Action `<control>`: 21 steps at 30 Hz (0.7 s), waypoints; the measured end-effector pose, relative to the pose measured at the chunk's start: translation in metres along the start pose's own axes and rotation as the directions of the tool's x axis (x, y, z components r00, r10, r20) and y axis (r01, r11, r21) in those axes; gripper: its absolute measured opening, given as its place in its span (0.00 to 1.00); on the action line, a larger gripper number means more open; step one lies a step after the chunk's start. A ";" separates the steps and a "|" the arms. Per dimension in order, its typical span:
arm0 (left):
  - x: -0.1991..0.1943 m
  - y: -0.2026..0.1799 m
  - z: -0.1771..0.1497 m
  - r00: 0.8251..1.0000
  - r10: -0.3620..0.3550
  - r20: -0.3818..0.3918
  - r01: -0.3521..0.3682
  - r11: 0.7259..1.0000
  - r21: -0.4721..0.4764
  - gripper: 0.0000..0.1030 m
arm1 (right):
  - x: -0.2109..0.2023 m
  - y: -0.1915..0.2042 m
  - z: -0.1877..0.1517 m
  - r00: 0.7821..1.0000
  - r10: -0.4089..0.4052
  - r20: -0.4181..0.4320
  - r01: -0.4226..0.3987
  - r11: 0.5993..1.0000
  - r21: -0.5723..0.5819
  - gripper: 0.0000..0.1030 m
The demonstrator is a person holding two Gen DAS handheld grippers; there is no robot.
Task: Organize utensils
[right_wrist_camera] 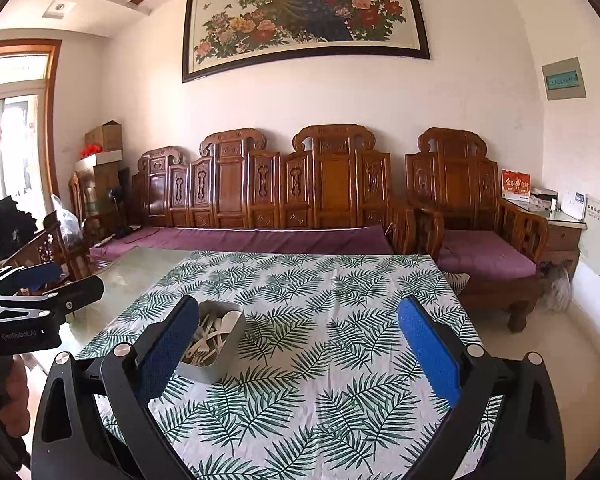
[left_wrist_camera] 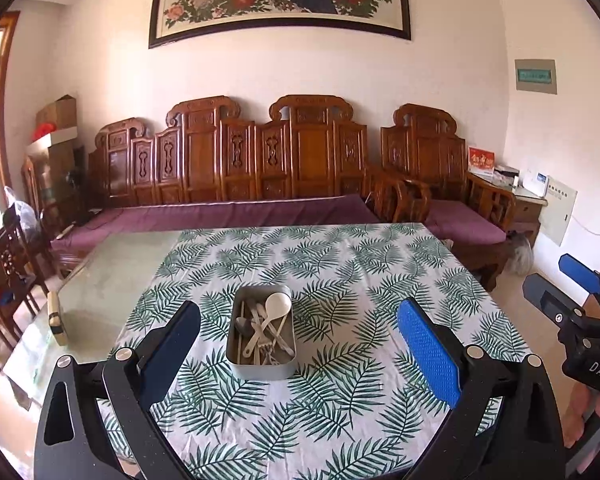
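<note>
Both tongs spread wide and empty above the table; utensils sat in the tin.

We noted the left tongs with fingers released, the tin lying on the cloth between them as seen from the left wrist. The right tongs were likewise released, gripping nothing, held to the right of the tin, whose near corner sat behind the left blue pad. In the tin we saw a white ladle-like spoon, pale forks and a metal spoon piled together. The tin rested on the leaf-print cloth, towards the cloth's left side. Behind the table stood a carved wooden bench with a purple cushion.
</note>
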State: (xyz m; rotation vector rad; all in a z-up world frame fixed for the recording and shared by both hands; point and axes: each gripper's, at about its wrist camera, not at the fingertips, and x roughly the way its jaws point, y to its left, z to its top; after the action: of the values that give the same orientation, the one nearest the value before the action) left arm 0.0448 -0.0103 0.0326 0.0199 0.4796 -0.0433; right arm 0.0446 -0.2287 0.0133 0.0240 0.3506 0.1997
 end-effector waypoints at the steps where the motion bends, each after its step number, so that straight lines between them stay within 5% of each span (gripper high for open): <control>1: -0.001 0.000 0.000 1.000 0.003 0.004 -0.003 1.000 0.001 0.92 | -0.001 -0.001 0.000 1.000 0.000 -0.002 0.000 1.000 0.003 0.97; 21: -0.001 0.002 -0.004 1.000 0.004 -0.003 -0.004 1.000 -0.007 0.92 | 0.006 0.002 -0.005 1.000 0.000 -0.014 0.000 1.000 0.004 0.97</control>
State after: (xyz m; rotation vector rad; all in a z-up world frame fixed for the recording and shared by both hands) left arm 0.0424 -0.0077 0.0291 0.0141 0.4823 -0.0374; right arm 0.0483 -0.2257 0.0070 0.0266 0.3648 0.1996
